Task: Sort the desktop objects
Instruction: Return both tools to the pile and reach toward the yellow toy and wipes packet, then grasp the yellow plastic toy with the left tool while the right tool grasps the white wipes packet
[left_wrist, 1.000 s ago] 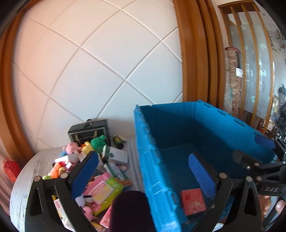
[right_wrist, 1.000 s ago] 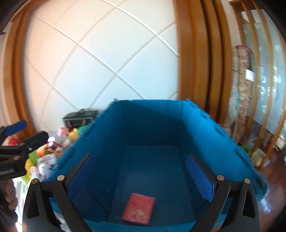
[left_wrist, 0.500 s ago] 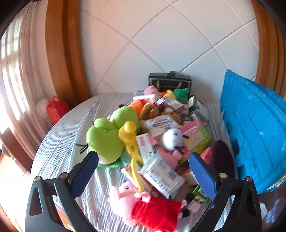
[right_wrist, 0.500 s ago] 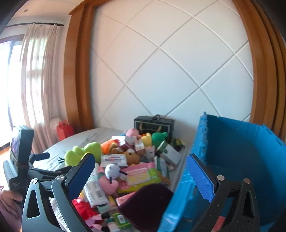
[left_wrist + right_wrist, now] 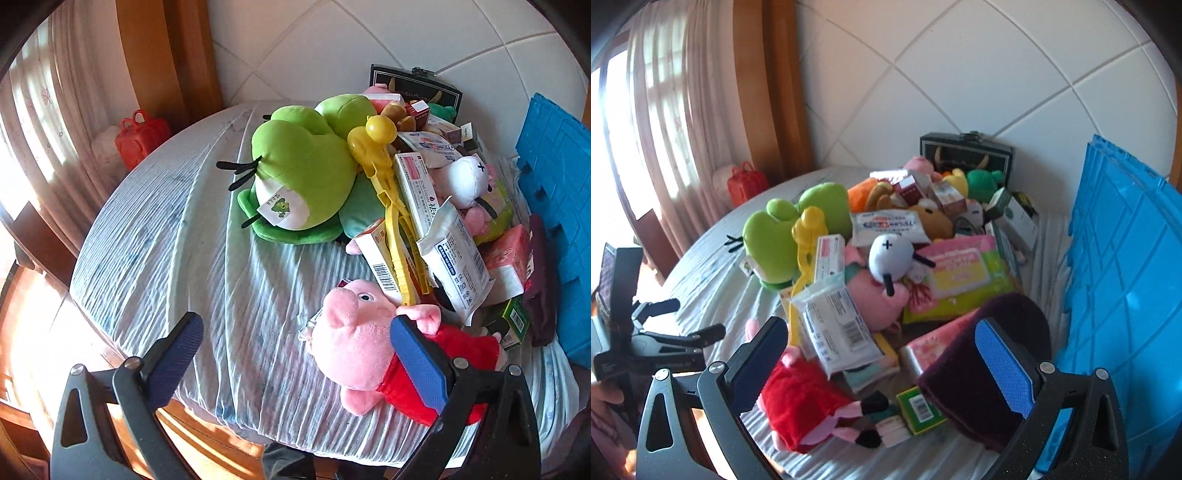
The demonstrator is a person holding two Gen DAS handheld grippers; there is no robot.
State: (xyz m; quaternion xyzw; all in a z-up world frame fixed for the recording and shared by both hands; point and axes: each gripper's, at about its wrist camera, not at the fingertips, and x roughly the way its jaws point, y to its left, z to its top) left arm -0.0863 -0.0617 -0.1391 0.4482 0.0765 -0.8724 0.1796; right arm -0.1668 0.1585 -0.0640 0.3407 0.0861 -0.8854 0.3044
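Pink pig plush in red dress lies at the near edge of the pile on the surface; judged soft, light, best pinched at the body. Left gripper and right gripper fingers are held apart, empty. "ACNE CREAM" is read on a white box; other labels are illegible.

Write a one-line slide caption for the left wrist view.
Open left tool hovers over a pink pig plush at the near edge of a toy-and-package pile beside the blue crate.
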